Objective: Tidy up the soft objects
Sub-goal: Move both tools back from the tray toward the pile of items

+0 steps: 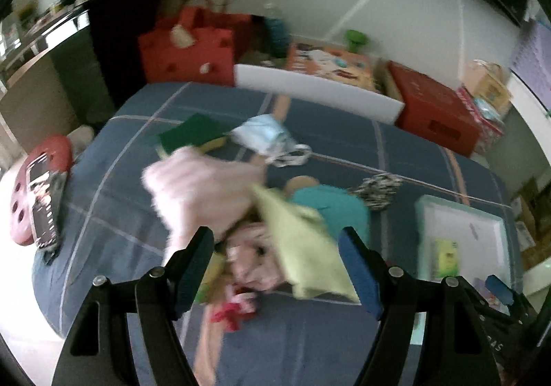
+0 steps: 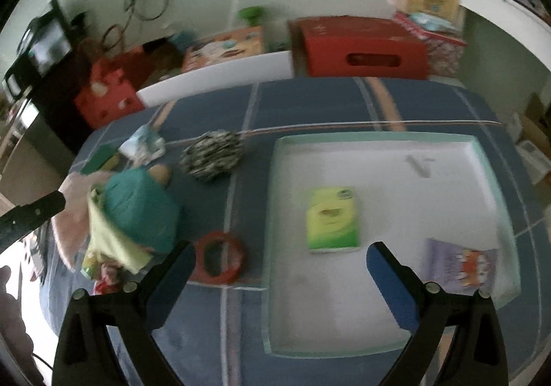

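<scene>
A heap of soft things lies on the blue checked bedspread (image 1: 344, 344): a pink plush (image 1: 203, 189), a pale yellow cloth (image 1: 303, 248), a teal cloth (image 1: 330, 210), and a red scrap (image 1: 229, 312). My left gripper (image 1: 279, 268) is open and hangs just above this heap. The heap also shows at the left of the right wrist view, with the teal cloth (image 2: 137, 210) on top. My right gripper (image 2: 279, 265) is open and empty between a red ring (image 2: 220, 262) and a white tray (image 2: 378, 327). The tray holds a green packet (image 2: 332, 217) and a purple packet (image 2: 458, 265).
A black-and-white knitted ball (image 2: 211, 155), a pale blue cloth (image 1: 261, 136), and a dark green sponge (image 1: 187, 134) lie further back on the bed. Red boxes (image 2: 361, 44) and a white board (image 1: 316, 93) stand behind the bed. A phone (image 1: 43, 203) lies at the left edge.
</scene>
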### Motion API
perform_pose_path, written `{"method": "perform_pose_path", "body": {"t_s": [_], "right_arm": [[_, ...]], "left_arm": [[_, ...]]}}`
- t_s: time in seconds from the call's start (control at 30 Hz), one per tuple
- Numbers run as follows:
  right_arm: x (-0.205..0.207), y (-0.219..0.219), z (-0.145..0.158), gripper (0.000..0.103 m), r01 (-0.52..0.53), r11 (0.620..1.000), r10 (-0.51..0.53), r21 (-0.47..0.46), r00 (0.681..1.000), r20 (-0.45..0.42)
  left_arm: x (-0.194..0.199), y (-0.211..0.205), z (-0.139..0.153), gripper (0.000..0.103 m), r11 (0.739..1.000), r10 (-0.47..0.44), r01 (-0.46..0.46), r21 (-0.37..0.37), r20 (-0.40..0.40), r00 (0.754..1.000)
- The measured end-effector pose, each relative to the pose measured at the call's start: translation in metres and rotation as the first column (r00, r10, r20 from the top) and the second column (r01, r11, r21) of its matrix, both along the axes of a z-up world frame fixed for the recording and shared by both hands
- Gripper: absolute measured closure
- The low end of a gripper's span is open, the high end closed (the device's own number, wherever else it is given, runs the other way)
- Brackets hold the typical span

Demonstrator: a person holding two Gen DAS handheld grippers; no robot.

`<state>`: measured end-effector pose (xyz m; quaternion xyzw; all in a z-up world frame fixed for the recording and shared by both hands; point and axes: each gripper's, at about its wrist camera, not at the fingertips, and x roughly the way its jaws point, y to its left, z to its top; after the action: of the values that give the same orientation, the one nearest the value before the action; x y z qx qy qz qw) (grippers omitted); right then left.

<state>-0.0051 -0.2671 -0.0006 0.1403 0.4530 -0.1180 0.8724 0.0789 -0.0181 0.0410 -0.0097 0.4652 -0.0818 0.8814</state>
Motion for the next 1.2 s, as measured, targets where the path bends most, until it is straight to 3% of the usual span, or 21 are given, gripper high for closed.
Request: {"method": "perform_pose_path", "body": {"t_s": [0.27, 0.6, 0.8, 1.03, 1.2], "right_arm": [[0.007, 0.038, -0.017, 0.002, -0.103, 0.994, 0.104, 0.021, 0.994, -0.041], [0.003, 0.054, -0.047, 0.002, -0.124, 0.992, 0.126, 0.03, 0.985, -0.118], [0.007, 0.056, -0.052, 0.002, -0.143, 0.989, 0.145, 0.029, 0.983, -0.116], [0.022, 0.066, -0.055, 0.006, -0.195, 0.98, 0.197, 0.028, 0.975, -0.1], [0.033, 0.068, -0.06, 0.008, -0.221, 0.975, 0.223, 0.026, 0.969, -0.106]], "left_arm": [[-0.011, 0.025, -0.027, 0.027, 1.0, 0.025, -0.025, 0.012, -0.059, 0.998], [-0.029, 0.024, -0.077, 0.027, 0.997, 0.013, 0.002, 0.08, -0.189, 0.982], [-0.021, 0.023, -0.097, 0.027, 0.996, 0.032, -0.01, 0.091, -0.24, 0.97], [-0.018, 0.023, -0.102, 0.028, 0.996, 0.037, -0.015, 0.091, -0.246, 0.968], [-0.016, 0.021, -0.104, 0.038, 0.996, 0.023, 0.0, 0.088, -0.261, 0.965]]}}
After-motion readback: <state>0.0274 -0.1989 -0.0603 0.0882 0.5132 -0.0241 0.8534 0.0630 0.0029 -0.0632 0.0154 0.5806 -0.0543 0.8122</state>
